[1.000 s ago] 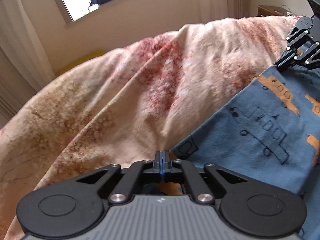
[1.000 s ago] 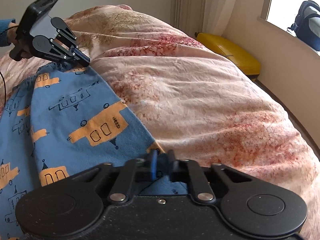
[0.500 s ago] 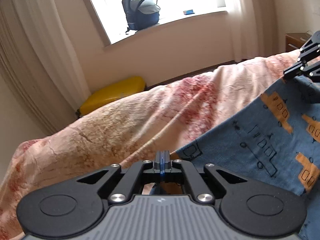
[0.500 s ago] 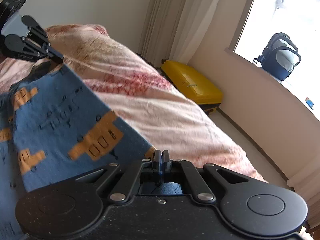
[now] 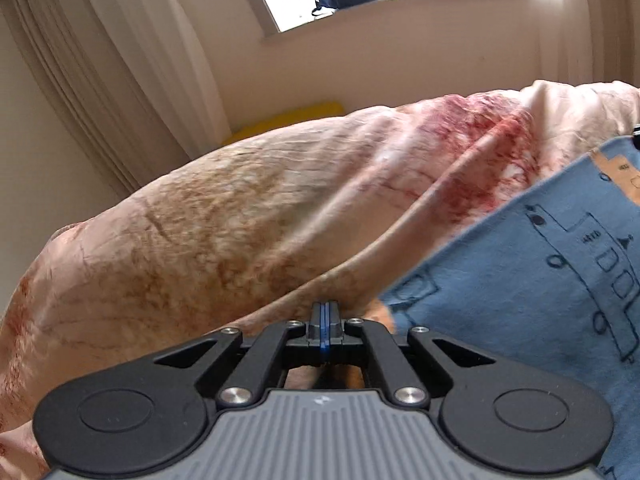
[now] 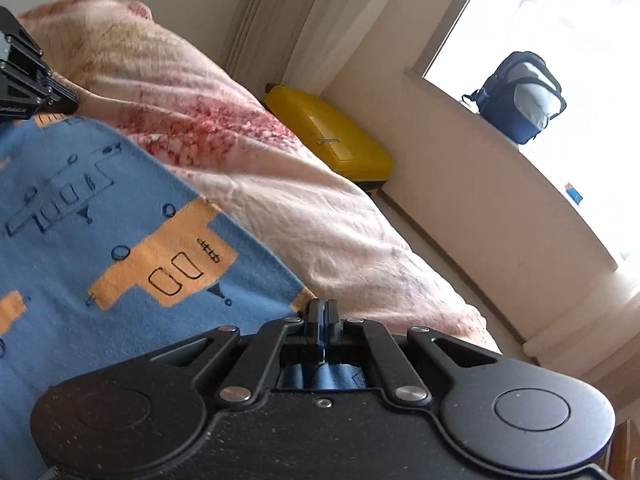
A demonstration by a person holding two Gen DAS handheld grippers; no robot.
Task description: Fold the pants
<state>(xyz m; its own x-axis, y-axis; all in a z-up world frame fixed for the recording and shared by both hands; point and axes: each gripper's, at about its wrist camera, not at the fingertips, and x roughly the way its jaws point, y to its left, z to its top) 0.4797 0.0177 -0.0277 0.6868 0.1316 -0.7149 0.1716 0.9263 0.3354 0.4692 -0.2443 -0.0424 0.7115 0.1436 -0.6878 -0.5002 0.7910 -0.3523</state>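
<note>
Blue pants [image 5: 520,300] printed with orange and outlined trains lie over a pink patterned bedspread [image 5: 240,220]. My left gripper [image 5: 326,312] is pinched on one corner of their edge, with orange fabric showing beneath its fingers, and its jaws are starting to open. In the right wrist view it sits at far left [image 6: 68,100], on the pants' far corner. My right gripper [image 6: 320,312] is shut on the other corner of the pants [image 6: 120,240], blue cloth bunched under its fingers. Only its tip [image 5: 637,133] shows in the left view.
The bedspread [image 6: 280,184] falls away toward a wall with a window. A yellow case [image 6: 332,144] lies on the floor by the bed. A dark backpack [image 6: 520,96] stands on the sill. Curtains [image 5: 120,80] hang to the left of the window.
Both grippers have swung with the pants edge still held between them. Each view has tilted up toward the window, and the other gripper has slid toward the edge of each picture.
</note>
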